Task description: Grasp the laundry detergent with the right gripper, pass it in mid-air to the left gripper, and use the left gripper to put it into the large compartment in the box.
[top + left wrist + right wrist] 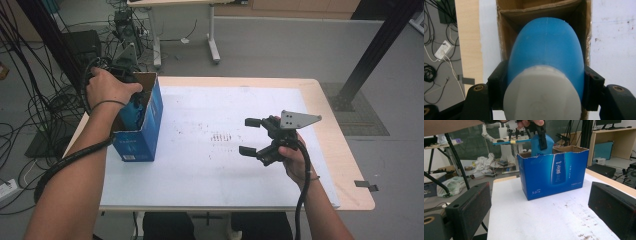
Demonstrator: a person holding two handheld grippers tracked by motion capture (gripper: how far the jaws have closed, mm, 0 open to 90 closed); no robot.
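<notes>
Left gripper view looks straight down a blue bottle with a pale grey cap, its lower end already inside the open top of the cardboard box. The two black jaws press against the bottle's shoulders on either side, just below the cap, closed as far as the bottle's width allows, so the left gripper has a firm grip on it. From the right gripper view the bottle stands upright, its upper part showing above the torn rim of the blue printed box, with the left gripper clamped on it from above. The high view places the box near the left edge of the table, standing on a white sheet that carries a few dark specks.

The step in hand looks like lowering the bottle into the box. The next move would call for a straight descent that keeps the bottle clear of the cardboard walls, which sit close on both sides, and then a release once its base rests on the bottom.

The right gripper hangs over the right half of the sheet, well apart from the box, its jaws wide apart with nothing between them and touching nothing
</notes>
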